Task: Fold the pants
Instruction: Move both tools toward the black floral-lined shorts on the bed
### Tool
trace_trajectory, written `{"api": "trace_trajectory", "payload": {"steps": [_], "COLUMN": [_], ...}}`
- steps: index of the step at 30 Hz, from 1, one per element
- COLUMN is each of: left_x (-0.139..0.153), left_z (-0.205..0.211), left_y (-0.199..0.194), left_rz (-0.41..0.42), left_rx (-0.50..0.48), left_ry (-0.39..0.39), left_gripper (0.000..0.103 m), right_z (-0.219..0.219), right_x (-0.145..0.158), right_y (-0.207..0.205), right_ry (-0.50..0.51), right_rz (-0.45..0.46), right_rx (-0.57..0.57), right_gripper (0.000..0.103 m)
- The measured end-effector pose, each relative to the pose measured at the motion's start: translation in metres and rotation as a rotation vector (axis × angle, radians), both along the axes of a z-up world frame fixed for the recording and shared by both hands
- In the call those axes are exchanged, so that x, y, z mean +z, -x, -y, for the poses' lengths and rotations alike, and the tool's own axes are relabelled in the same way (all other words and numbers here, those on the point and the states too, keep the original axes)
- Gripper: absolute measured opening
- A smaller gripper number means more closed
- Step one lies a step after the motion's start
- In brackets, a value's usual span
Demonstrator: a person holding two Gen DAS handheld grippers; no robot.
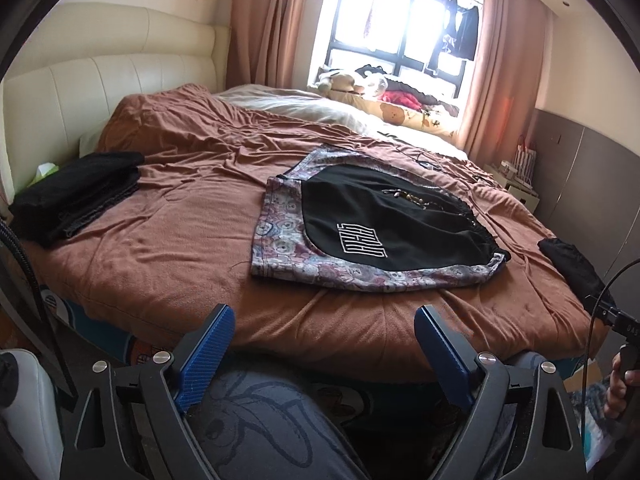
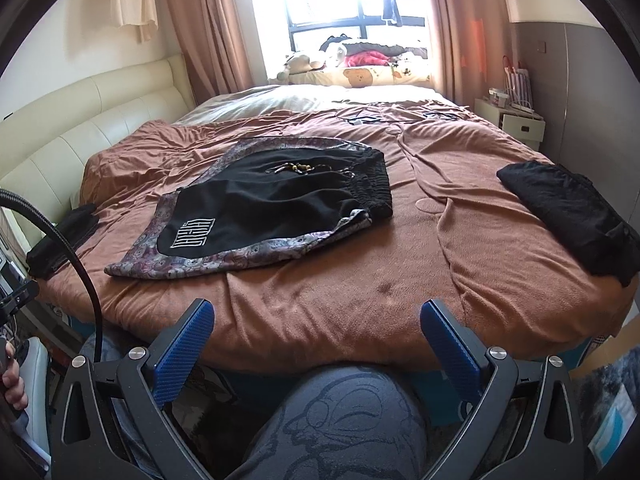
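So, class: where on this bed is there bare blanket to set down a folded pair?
Bare brown blanket lies between the patterned shorts and the black garment, and along the near edge. The window end, with the soft toys, is crowded.

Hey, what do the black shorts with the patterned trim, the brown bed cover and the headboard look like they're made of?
Shorts: matte black knit, probably jersey, gathered elastic waistband; the printed trim has a slight sheen, maybe satin.
Brown bed cover: soft, fuzzy-looking cloth, likely brushed cotton or fleece; it creases loosely.
Headboard: cream padded panels with a smooth gloss, so leather or faux leather.
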State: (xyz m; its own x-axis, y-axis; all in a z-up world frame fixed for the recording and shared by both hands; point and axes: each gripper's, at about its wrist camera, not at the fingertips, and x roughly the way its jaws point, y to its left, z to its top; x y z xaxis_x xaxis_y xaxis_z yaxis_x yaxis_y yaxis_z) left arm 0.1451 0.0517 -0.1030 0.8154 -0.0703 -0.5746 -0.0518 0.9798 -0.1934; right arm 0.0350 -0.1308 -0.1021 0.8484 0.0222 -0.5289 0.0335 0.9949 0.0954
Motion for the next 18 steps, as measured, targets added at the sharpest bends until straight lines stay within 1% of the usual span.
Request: {"api": "trace_trajectory", "payload": {"steps": [7, 14, 16, 18], "left_x": [-0.029, -0.051, -0.057, -0.063], "left_z": [-0.013, -0.024, -0.026, -0.028], "left_y": [-0.033, -0.065, -0.074, -0.084], "left_rz": [-0.086, -0.149, -0.169, -0.185], "left_rx": [0.013, 0.031, 0.031, 0.029], "left_ry": [0.100, 0.203, 0.235, 0.265], "left_gripper": [0.078, 0.077, 0.077, 0.077], "right_z": [0.008, 0.020, 0.023, 0.027], "right_x": [-0.008, -0.017, -0.017, -0.016], "right_y": [-0.025, -0.053, -0.060, -0.069], "right_ry": [-0.014, -0.051, -0.063, -0.082], "right_rz": [-0.056, -0.118, -0.134, -0.149], "right_rx": [-0.006, -0.011, -0.011, -0.014], "right_gripper": [0.103, 0.103, 0.100, 0.100]}}
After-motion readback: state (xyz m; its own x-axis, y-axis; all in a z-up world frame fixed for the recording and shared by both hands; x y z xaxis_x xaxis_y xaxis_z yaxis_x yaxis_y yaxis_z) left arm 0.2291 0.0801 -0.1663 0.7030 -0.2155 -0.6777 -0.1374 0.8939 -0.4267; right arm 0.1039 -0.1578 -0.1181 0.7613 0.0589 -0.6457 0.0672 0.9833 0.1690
